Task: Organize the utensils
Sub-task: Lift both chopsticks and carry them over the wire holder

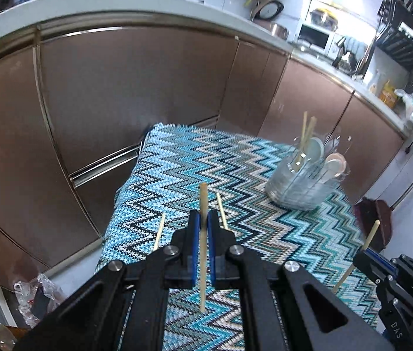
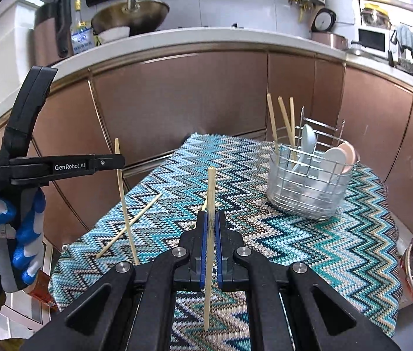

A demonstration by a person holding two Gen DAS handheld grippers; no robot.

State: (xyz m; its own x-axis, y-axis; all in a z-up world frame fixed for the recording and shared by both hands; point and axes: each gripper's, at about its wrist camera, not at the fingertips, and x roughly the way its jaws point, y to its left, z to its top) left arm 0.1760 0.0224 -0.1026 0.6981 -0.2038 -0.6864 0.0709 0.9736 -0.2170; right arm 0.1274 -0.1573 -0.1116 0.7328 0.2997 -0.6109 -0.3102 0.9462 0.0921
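Two chopsticks are in hand right now, one per tong. The left chopstick [image 1: 203,251] sits pinched between the blue pads of the left gripper [image 1: 203,219], standing nearly upright with both ends poking out past the jaws. It's the same on the other side: the right chopstick [image 2: 209,251] is clamped in the right gripper [image 2: 211,219], and the jaws are squeezed down narrow on the thin stick. Neither stick looks to be touching the table, so we'd call this the carry step: picked up, not yet dropped off.

They're headed for the wire caddy [image 2: 306,187], which sits toward the far right of the zigzag cloth [image 2: 323,248], well apart from both grippers. It already has three standing chopsticks [image 2: 285,120] in its left side and a few spoons [image 2: 339,155] on the right.

Next we reckon each stick needs to swing over the caddy's left side, get tipped closer to vertical, and go in thin end down through the rim before the jaws let go. Doing one hand at a time is probably safer, since there isn't much room above that basket.

A couple of loose chopsticks [image 2: 130,225] are lying on the cloth nearer us, so there's more to fetch. Off to the left, a gloved hand [image 2: 22,234] grips the left tool's handle, with brown cabinets [image 2: 177,96] behind.
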